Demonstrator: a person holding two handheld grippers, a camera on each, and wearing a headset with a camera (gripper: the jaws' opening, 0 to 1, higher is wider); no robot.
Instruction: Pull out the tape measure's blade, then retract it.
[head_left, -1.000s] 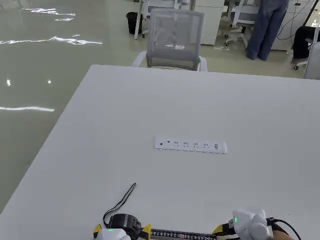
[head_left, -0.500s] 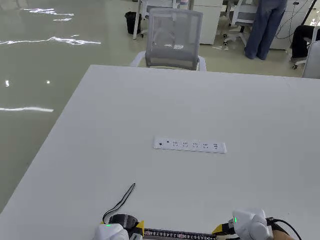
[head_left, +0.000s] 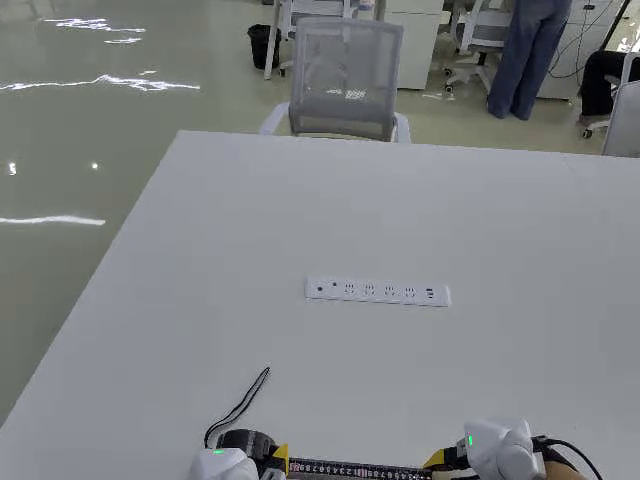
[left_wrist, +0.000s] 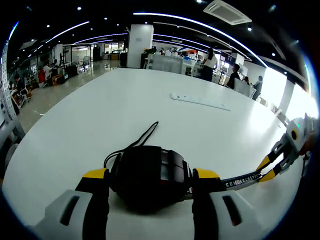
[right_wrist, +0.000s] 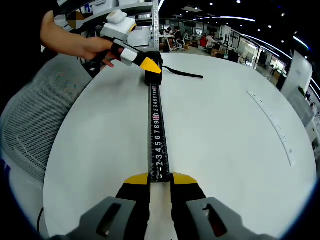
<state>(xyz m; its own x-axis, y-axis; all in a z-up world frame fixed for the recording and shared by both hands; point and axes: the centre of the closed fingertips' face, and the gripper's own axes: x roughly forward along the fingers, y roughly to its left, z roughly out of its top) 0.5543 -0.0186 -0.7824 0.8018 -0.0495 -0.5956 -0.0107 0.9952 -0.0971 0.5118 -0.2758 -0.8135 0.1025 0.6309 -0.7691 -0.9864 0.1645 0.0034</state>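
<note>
Left gripper (left_wrist: 150, 176) is clamped around the black tape measure (left_wrist: 146, 167), one jaw on each flank. Judged as an anchor, so the body stays put while the tape is drawn.

Right gripper (right_wrist: 160, 179) pinches the free end of the blade (right_wrist: 156, 125). The blade runs straight and flat between the two tools, numbers up, so the pull looks under way or finished, with retraction not yet done.

All of this lies on the person's side of the power strip (head_left: 377, 291), well apart from it. The tape measure's loop strap (head_left: 240, 404) trails toward the strip.

The table (head_left: 300, 200) is white, matte and bare around the strip. A grey mesh chair (head_left: 345, 75) stands beyond the strip at the far edge. Further off are glossy pale floor (head_left: 80, 150), desks and people standing.
</note>
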